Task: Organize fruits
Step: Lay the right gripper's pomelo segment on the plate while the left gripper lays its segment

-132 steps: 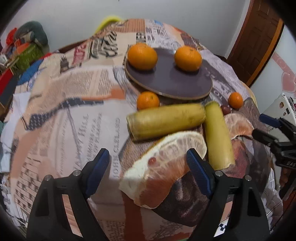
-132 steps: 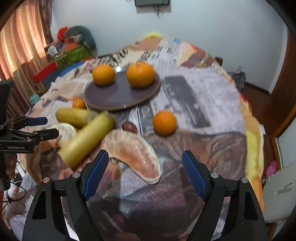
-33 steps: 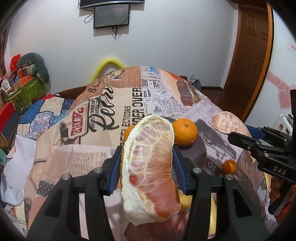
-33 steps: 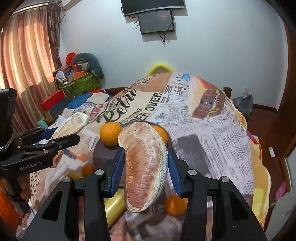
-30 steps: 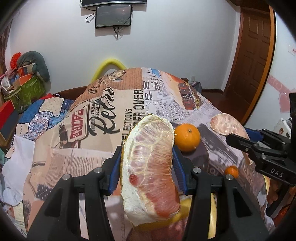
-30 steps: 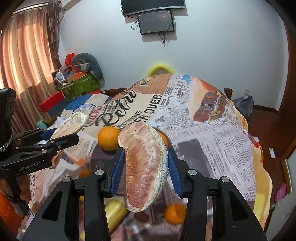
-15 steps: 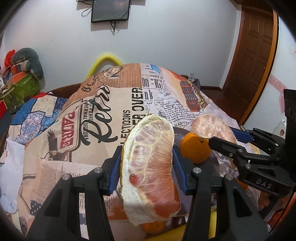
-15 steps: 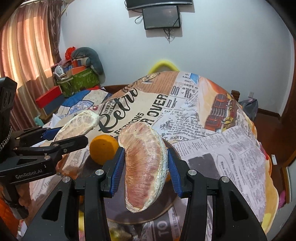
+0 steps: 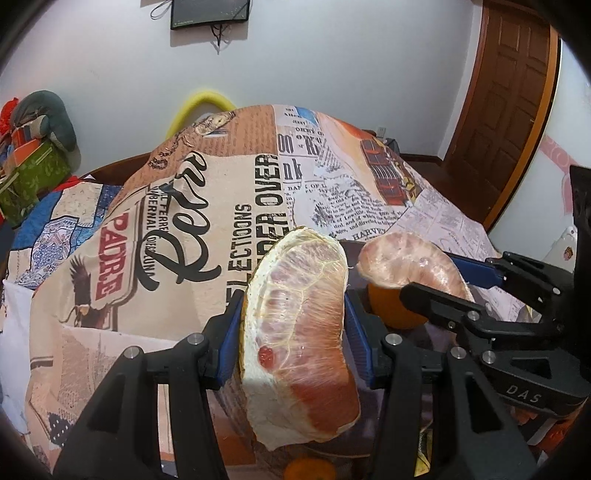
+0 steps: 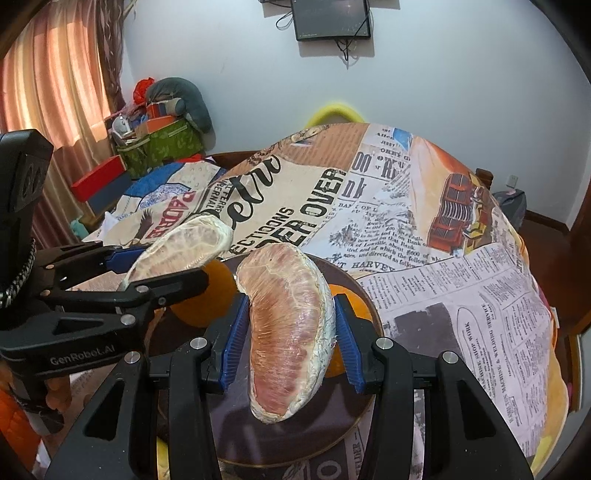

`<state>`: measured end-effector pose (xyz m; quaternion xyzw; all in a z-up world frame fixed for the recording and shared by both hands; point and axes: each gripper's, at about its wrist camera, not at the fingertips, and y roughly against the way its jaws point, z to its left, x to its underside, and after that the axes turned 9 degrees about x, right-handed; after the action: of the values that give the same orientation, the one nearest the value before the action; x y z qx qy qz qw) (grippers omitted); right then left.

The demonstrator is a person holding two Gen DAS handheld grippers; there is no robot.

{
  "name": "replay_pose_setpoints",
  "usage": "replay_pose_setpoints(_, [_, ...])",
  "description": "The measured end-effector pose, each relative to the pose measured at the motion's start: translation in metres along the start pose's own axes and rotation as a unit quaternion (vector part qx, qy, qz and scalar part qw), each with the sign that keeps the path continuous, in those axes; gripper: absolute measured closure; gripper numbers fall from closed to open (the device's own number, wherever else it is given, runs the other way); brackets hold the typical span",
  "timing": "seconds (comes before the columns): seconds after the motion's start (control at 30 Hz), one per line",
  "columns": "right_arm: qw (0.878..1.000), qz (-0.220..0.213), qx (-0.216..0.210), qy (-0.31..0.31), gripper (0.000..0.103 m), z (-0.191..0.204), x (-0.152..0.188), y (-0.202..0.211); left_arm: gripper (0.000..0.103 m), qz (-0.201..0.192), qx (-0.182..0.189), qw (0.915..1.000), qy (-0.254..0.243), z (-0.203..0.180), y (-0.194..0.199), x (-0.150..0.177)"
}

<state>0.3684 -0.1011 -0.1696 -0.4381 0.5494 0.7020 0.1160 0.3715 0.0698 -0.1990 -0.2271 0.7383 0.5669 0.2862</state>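
Because both pomelo wedges seemed bound for the dark plate (image 10: 354, 417) just beyond the jaws, the left gripper (image 9: 291, 339) clamped one pomelo wedge (image 9: 299, 332) upright and the right gripper (image 10: 286, 339) clamped the other wedge (image 10: 288, 332) likewise.

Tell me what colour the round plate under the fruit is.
Dark purplish-brown plate, clearest in the right wrist view.

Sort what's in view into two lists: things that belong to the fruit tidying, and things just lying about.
Part of the job:
- left gripper, shut on a pomelo wedge
- right gripper, shut on another pomelo slice
- dark plate
- oranges on the plate

Just lying about:
- newspaper-print cloth
- wall screen
- green box
- curtain
- door
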Motion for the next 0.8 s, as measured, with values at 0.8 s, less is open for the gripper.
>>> replay_pose_setpoints(0.8, [1.0,-0.029,0.002,0.001,0.06,0.0,0.01,0.054,0.052,-0.022,-0.009,0.9997,-0.012,-0.017,0.051,0.009])
